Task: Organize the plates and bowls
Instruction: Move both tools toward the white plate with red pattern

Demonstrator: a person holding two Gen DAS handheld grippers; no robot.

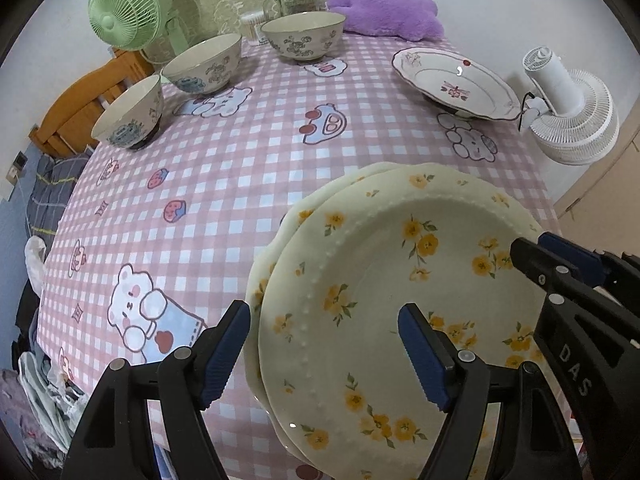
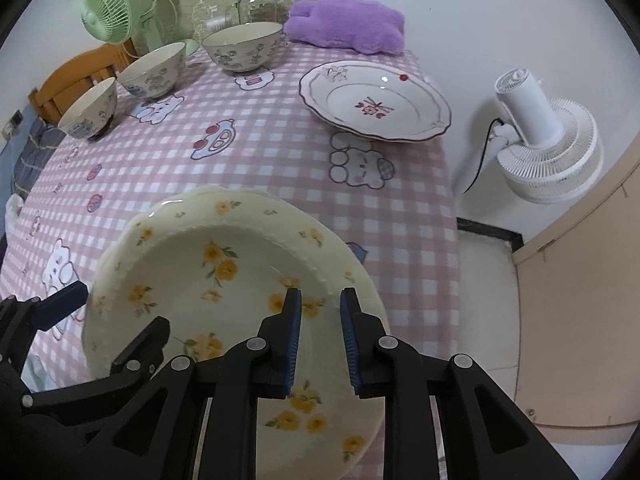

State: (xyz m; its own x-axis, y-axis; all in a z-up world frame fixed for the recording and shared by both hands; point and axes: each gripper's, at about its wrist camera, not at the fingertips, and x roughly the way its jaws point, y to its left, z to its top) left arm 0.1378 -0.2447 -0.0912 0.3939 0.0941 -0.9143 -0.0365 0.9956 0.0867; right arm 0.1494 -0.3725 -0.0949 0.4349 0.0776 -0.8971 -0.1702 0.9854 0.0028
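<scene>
Your table (image 1: 248, 184) wears a pink checked cloth with cartoon bears, against a white wall. Two fans: a white fan (image 2: 552, 152) at three o'clock, a green fan (image 1: 124, 12) at eleven. One purple plush (image 2: 348, 26) and one glass jar (image 2: 258, 2) sit at twelve. Two yellow-flowered plates (image 1: 400, 280) are stacked at six, one red-patterned plate (image 2: 374, 100) at one. Three bowls (image 1: 208, 64) line ten to twelve. Your left gripper (image 1: 324, 356) stands wide across the stack's rim; your right gripper (image 2: 320, 344) is narrow, nothing pinched.
</scene>
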